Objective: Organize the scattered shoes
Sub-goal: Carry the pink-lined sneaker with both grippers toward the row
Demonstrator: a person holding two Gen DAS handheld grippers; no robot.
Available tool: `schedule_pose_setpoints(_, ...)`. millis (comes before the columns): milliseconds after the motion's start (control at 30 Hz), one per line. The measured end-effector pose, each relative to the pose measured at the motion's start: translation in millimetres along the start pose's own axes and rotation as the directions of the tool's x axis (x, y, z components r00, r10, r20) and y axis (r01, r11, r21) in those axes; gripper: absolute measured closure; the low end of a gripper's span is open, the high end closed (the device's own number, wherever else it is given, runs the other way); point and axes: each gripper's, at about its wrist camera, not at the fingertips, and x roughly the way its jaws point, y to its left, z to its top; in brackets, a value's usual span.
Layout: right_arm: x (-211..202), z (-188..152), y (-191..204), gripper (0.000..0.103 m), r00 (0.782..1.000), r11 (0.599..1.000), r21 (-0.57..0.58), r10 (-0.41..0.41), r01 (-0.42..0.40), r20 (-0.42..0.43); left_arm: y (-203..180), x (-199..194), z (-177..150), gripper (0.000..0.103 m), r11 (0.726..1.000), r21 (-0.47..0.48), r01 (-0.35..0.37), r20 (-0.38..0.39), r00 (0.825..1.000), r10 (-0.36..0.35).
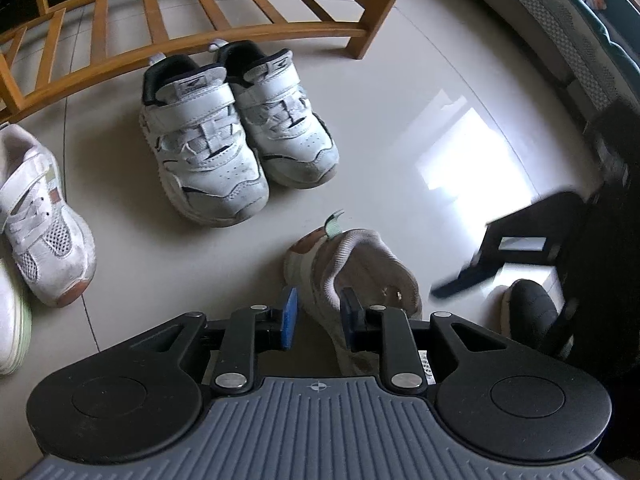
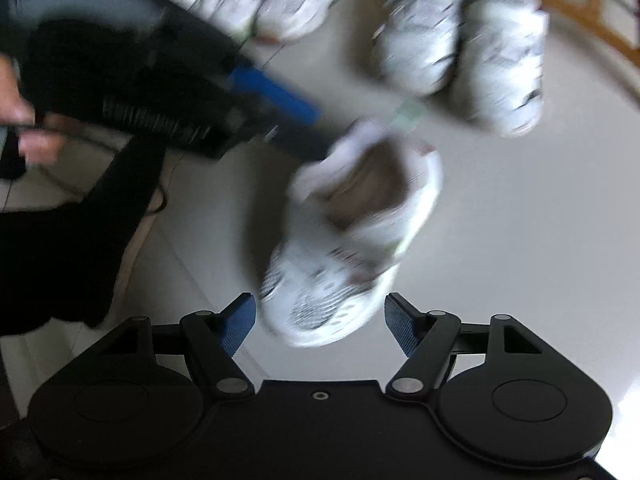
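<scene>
A white mesh shoe (image 1: 360, 268) with brown accents is under both grippers, its opening facing up. My left gripper (image 1: 320, 314) is shut on the shoe's collar wall, with one blue pad outside and the other inside the opening. In the blurred right wrist view the same shoe (image 2: 348, 240) points its toe toward my right gripper (image 2: 320, 326). That gripper stands open, the toe lying between its pads without touching them. The left gripper (image 2: 320, 136) reaches the shoe's heel from the upper left. A pair of white sneakers (image 1: 236, 136) with dark trim stands side by side.
A wooden slatted rack (image 1: 180, 40) stands just behind the pair. Two more white shoes (image 1: 44, 232) lie at the left edge. A mattress edge (image 1: 560, 20) runs along the upper right. A person's dark-clad foot (image 1: 532, 308) is at the right, and a hand (image 2: 24, 120) holds the left gripper.
</scene>
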Motion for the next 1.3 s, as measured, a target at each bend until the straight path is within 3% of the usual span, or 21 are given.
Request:
schedule_pose_setpoints(100, -20, 8, -13, 0.031, 0.997, 0.998, 0.033, -0.051, 0.049, 0.066, 0, -1, -1, 0.08, 1.0, 0.002, -0.001, -0.001, 1.0, 0.001)
schedule_pose_setpoints(267, -35, 25, -32, 0.05, 0.986, 0.991, 0.11, -0.093, 0.078, 0.14, -1, -2, -2, 0.08, 1.0, 0.009, 0.001, -0.001, 1.0, -0.001)
schedule_pose_setpoints(500, -20, 43, -32, 0.065, 0.987, 0.995, 0.043, -0.095, 0.09, 0.129, 1, -4, -3, 0.08, 1.0, 0.004, 0.008, -0.002, 1.0, -0.008)
schedule_pose_setpoints(667, -2, 54, -25, 0.083, 0.987, 0.992, -0.019, -0.12, 0.123, 0.11, 1, -7, -5, 0.079, 1.0, 0.006, 0.012, -0.001, 1.0, -0.012)
schedule_pose_setpoints(833, -3, 50, -22, 0.086, 0.98, 0.985, -0.01, -0.173, 0.175, 0.103, 0, -6, -5, 0.076, 1.0, 0.01, 0.015, -0.001, 1.0, -0.015)
schedule_pose_setpoints(1100, -8, 34, -38, 0.086, 0.968, 0.962, 0.13, -0.249, 0.241, 0.043, -4, -3, -7, 0.074, 0.999, 0.026, 0.03, -0.021, 0.999, -0.03)
schedule_pose_setpoints(1300, -11, 24, -39, 0.085, 0.955, 0.95, 0.107, -0.296, 0.293, 0.009, -11, 6, -5, 0.073, 0.997, 0.055, 0.045, -0.049, 0.998, -0.042)
